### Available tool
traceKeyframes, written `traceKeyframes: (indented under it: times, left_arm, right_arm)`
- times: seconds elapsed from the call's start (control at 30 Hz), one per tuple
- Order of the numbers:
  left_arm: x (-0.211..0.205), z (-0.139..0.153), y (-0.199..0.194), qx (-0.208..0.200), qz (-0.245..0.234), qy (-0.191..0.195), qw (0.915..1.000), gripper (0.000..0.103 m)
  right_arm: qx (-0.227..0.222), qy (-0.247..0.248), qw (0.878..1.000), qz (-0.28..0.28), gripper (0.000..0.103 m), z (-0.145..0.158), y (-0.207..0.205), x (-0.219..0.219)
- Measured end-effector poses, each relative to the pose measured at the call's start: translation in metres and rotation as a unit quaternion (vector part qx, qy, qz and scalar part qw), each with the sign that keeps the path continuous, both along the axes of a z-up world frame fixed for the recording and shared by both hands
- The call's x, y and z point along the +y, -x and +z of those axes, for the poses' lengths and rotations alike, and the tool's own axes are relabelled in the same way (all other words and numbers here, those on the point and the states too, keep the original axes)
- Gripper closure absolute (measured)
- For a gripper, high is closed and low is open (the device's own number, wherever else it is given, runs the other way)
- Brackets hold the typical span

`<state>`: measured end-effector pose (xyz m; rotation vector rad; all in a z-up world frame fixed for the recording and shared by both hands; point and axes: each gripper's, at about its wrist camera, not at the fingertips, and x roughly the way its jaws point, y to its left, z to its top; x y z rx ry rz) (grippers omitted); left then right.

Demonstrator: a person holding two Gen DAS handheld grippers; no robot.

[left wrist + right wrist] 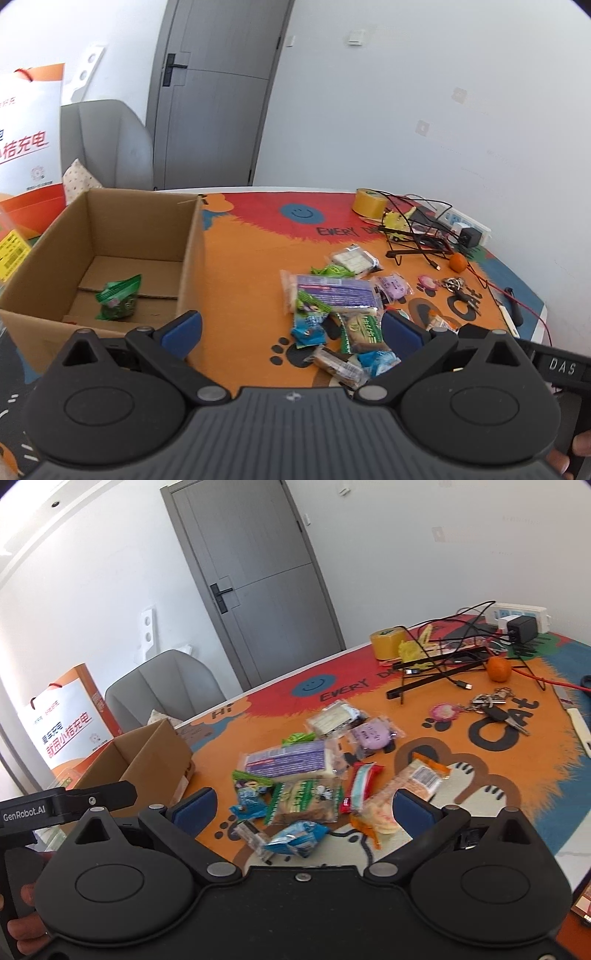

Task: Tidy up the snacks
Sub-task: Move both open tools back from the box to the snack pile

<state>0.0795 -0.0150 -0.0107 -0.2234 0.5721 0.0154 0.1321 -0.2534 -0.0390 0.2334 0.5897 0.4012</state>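
Note:
A pile of wrapped snacks (pixel 332 306) (pixel 306 775) lies on the orange mat. An open cardboard box (pixel 192 258) (pixel 147 757) stands to its left, and one green snack packet (pixel 120 297) lies on its floor. My left gripper (pixel 291 328) is open, its blue pads wide apart, with nothing pressed between them; it hovers over the near left edge of the pile, beside the box's right wall. My right gripper (pixel 304 805) is open too, hanging above the near side of the pile; a blue packet (pixel 295 838) and a green-and-white packet (pixel 306 801) lie on the mat below the gap.
At the back right of the table (pixel 258 190) are a tape roll (pixel 369 203) (pixel 388 642), a black wire stand (pixel 436 675), cables, a power strip (pixel 517 614), an orange (pixel 458 262) (pixel 498 668) and keys (pixel 495 709). A grey chair (pixel 166 690) and an orange-white bag (pixel 29 129) stand beyond the box.

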Motion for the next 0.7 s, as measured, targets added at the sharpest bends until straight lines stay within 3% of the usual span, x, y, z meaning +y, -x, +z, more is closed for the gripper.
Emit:
traceKeyframes:
  times: [0.6, 0.7]
  left_arm:
    - [-0.025, -0.045, -0.041, 0.055, -0.01, 0.013, 0.9984, 0.003]
    - [-0.028, -0.051, -0.046, 0.058, -0.011, 0.01, 0.9982, 0.008]
  right_arm:
    - [0.039, -0.002, 0.999, -0.024, 0.001, -0.034, -0.017, -0.018]
    - [0.05, 0.001, 0.998, -0.033, 0.007, -0.041, -0.024, -0.02]
